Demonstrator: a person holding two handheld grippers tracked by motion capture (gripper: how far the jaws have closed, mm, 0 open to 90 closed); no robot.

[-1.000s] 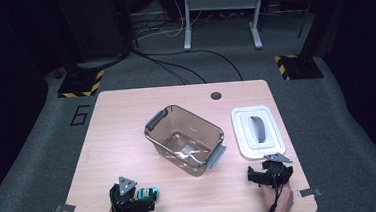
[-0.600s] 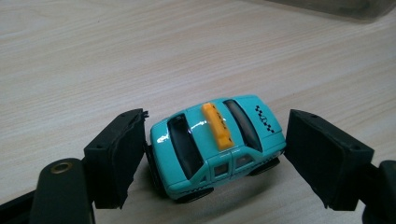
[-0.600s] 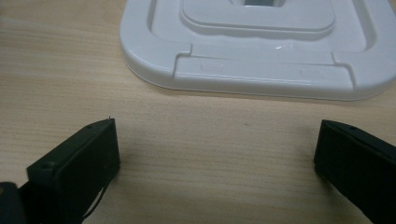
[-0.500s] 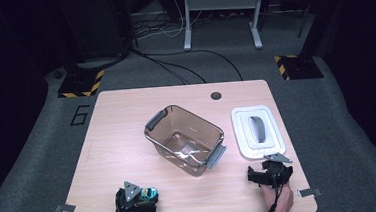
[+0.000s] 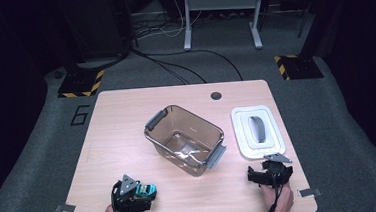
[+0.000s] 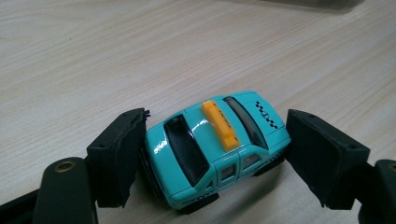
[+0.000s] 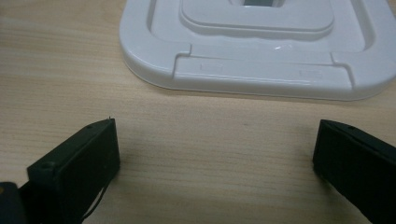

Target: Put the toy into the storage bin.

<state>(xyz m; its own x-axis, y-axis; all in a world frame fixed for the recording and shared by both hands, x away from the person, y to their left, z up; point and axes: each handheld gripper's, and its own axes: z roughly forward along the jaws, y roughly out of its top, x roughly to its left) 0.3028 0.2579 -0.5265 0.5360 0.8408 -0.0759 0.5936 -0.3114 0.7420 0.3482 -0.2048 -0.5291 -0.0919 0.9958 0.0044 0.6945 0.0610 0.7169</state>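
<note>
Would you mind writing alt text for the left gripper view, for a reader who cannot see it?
A small turquoise toy taxi with an orange roof sign sits on a light wooden table between the two black jaws of the left gripper. One jaw touches the car's end; the other is at or just off its opposite end.

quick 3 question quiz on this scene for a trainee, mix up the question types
1. True or false: the left gripper has its fingers around the teal toy taxi with the yellow roof sign.
2. Multiple choice: where does the white plastic lid with the grey handle lie? A) on the clear brown plastic bin with grey handles; B) flat on the light wooden table, beside the bin; C) on the floor.
3. Fill in: the right gripper, near the lid, has its fingers ____ with nothing between them.

Key: 1 true; 2 B; 3 open.
</note>
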